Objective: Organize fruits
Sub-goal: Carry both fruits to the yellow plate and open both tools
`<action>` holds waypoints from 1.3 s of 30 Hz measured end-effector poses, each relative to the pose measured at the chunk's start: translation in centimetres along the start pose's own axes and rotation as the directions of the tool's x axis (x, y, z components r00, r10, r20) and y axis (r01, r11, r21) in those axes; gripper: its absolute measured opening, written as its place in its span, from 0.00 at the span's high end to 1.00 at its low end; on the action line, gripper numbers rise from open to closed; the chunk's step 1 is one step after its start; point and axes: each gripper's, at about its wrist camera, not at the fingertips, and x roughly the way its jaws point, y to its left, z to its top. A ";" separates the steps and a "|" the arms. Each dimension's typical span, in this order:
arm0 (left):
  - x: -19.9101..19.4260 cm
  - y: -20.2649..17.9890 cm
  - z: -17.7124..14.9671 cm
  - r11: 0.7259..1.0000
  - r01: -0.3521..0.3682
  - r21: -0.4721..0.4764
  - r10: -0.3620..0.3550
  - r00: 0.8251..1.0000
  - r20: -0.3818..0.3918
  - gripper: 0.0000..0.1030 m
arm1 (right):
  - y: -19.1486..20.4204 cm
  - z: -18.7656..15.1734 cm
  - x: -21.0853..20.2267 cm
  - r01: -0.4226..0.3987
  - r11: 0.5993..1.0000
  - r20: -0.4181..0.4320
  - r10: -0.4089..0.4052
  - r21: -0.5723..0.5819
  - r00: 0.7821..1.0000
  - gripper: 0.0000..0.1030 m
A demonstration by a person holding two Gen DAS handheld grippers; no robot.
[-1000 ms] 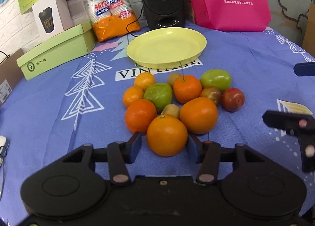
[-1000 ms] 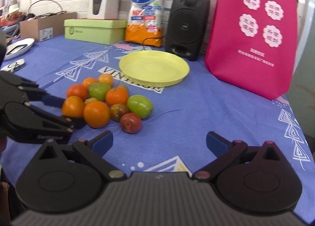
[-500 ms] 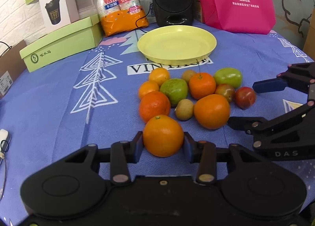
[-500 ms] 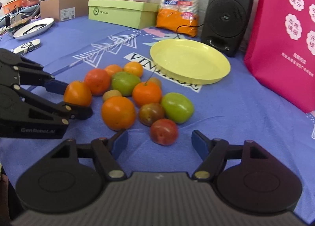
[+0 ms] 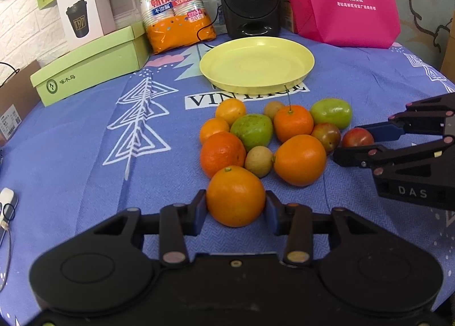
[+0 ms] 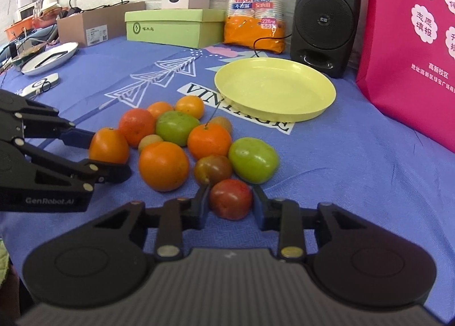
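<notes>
Both hands on fruit at the near edge of the pile, yellow plate [image 5: 257, 63] still bare.

I want each lift straight up and slow, so the neighbours on the tabletop [image 5: 85, 138] don't roll, then a carry over the pile to the plate beyond it. My left gripper [image 5: 235, 206] has its jaws narrowed onto the nearest orange [image 5: 235, 196], pads pressing both flanks; it sits just in front of the heap, touching the small brownish fruit [image 5: 258, 161] behind it, I judge. My right gripper [image 6: 231, 203] has jaws closing on the red tomato [image 6: 231, 202], pads against its sides, low on the fruit, so I'd squeeze gently to avoid bruising.
</notes>
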 end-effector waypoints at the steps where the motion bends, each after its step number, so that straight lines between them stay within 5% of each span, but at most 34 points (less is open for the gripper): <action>1: 0.0 0.0 0.0 1.000 0.000 0.000 0.000 1.000 0.000 0.59 | 0.0 -0.1 -0.1 0.000 1.000 0.000 0.000 0.002 1.000 0.70; 17: -3.6 -0.1 1.0 1.000 0.005 0.024 -0.006 0.998 0.061 0.60 | -0.4 -0.3 -4.0 0.030 0.999 0.075 -0.033 0.043 0.997 0.70; 24: -3.9 0.7 6.1 0.997 -0.004 0.073 -0.004 0.995 0.103 0.60 | -1.8 3.4 -4.7 0.029 0.999 0.140 -0.034 0.038 0.990 0.70; 33: 2.9 1.2 14.5 0.986 0.063 0.153 -0.075 0.994 0.077 0.60 | -5.5 11.0 1.5 0.003 0.999 0.098 -0.007 0.045 0.995 0.70; 39: 8.9 1.3 17.0 0.984 0.107 0.145 -0.111 0.994 0.019 0.60 | -7.6 12.5 6.9 0.015 0.997 0.027 -0.018 0.078 0.999 0.70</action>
